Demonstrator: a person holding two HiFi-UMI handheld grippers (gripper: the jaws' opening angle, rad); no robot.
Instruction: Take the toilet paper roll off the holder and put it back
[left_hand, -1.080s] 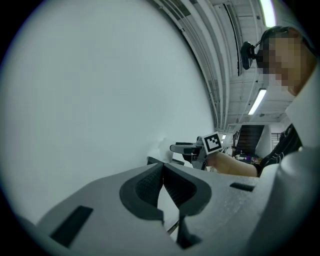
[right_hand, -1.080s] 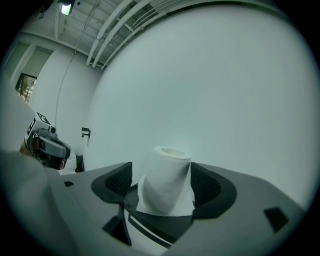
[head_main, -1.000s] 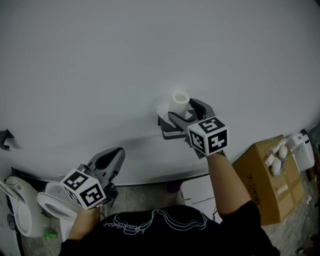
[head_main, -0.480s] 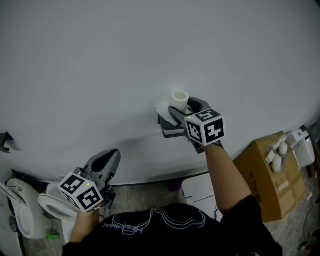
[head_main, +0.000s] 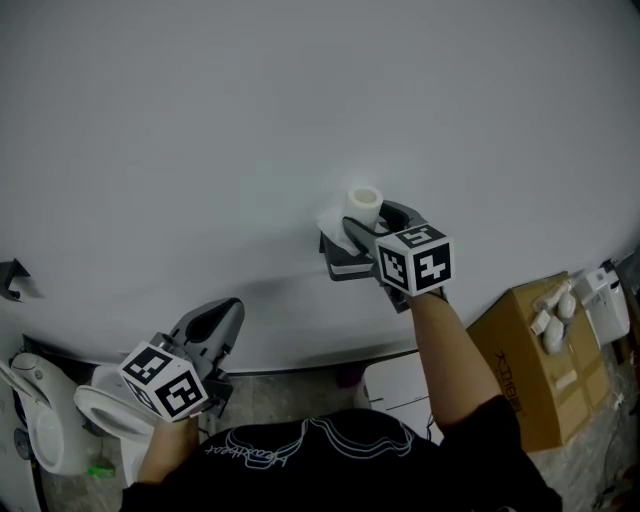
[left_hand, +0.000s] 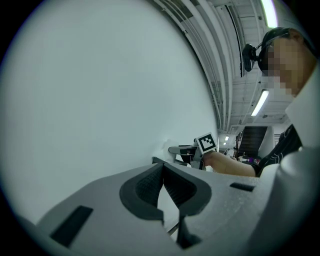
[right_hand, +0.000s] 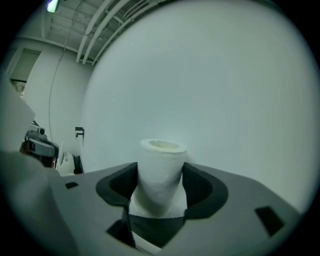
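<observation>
A white toilet paper roll (head_main: 363, 203) stands upright on a dark holder (head_main: 338, 263) fixed to the pale wall. My right gripper (head_main: 366, 224) reaches in level from the right. Its jaws have just been closing, and their dark pads now press both sides of the roll (right_hand: 160, 172). In the right gripper view the right gripper (right_hand: 160, 187) hugs the roll's lower half, and the holder shows as a dark shape beneath. My left gripper (head_main: 222, 318) hangs lower left, away from the wall. The left gripper's (left_hand: 163, 174) pads meet, with nothing between them.
A white toilet (head_main: 95, 410) stands at lower left by the wall. A cardboard box (head_main: 540, 365) with small white items on it sits at lower right, next to a white bin (head_main: 395, 385). A small dark bracket (head_main: 12, 277) juts from the wall at far left.
The right gripper's jaws have narrowed from wide apart onto the roll. Roll and gripper sit slightly higher in the view. The left gripper has barely shifted.
</observation>
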